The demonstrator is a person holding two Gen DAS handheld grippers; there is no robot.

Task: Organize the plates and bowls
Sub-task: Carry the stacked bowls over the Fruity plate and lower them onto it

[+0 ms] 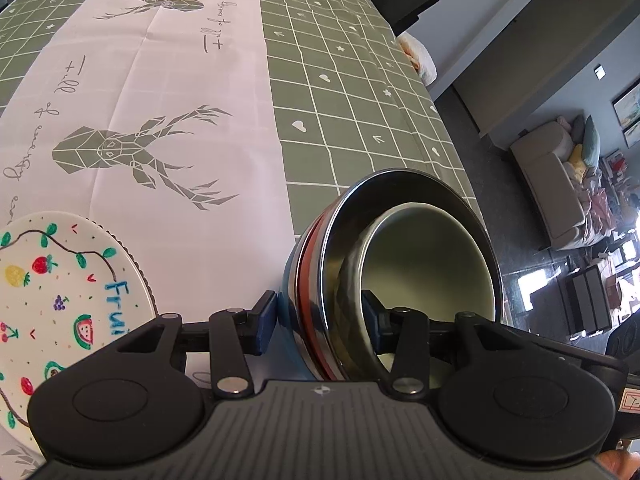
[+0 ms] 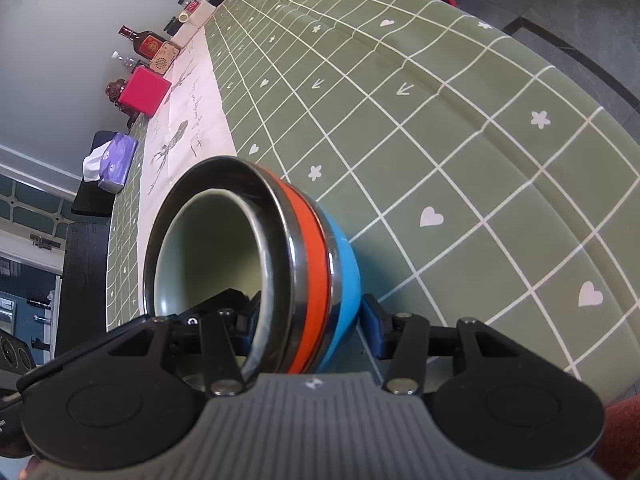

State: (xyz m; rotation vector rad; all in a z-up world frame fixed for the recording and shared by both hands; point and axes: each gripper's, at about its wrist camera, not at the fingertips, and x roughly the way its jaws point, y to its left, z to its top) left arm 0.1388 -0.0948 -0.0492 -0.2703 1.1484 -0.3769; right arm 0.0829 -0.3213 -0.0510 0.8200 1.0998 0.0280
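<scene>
On the green checked tablecloth (image 2: 440,140), two grippers, left (image 1: 320,320) and right (image 2: 308,320), each clamp one stack of three nested bowls (image 1: 400,264); one painted plate (image 1: 60,292) lies beside.

**Nested bowls and a painted plate**

A stack of bowls (image 1: 400,264) sits nested: a blue one outermost, an orange one inside it, a steel one next and a pale green one innermost (each rim showing as a band). The stack is upright on the green checked cloth. Just to one side lies a white plate (image 1: 60,292) painted with fruit, flat on the white runner.
</scene>
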